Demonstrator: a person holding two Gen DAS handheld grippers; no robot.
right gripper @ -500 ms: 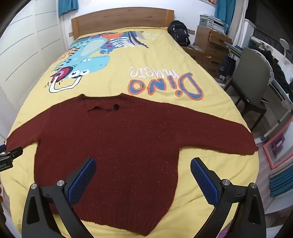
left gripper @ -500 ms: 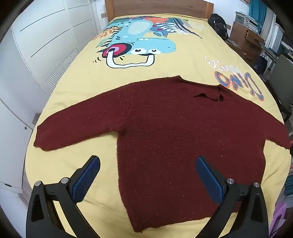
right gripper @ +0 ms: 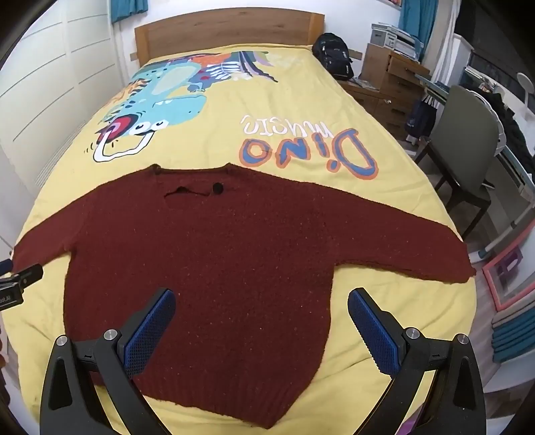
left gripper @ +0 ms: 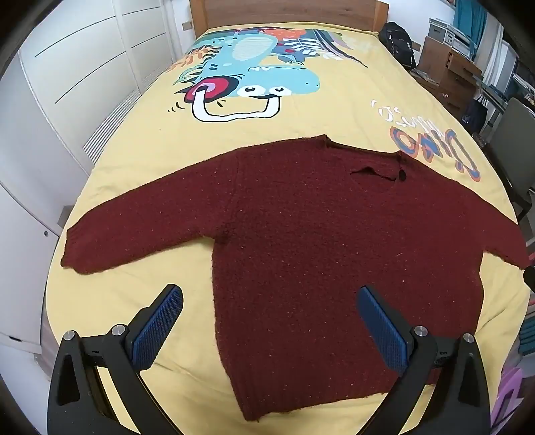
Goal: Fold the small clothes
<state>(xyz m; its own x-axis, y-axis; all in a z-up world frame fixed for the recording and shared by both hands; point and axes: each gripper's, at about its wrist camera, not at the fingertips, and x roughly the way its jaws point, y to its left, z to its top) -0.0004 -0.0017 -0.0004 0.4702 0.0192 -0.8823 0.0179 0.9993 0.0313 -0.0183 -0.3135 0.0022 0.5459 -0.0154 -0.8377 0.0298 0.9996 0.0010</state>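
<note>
Left wrist view: left gripper (left gripper: 269,323) released, above sweater (left gripper: 301,251) hem.
Right gripper (right gripper: 260,326): released, holds nothing.
Sweater: flat on bedspread (left gripper: 133,167), sleeves spread.

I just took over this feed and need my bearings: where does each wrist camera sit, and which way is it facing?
Left wrist: behind the open left gripper, angled down over the sweater's left half; own fingers only.
Right wrist: behind the open right gripper, angled down over its right half; own fingers, plus the left gripper's tip at the picture's left edge.
Shared: the flat maroon sweater, the yellow bedspread, the headboard.
</note>
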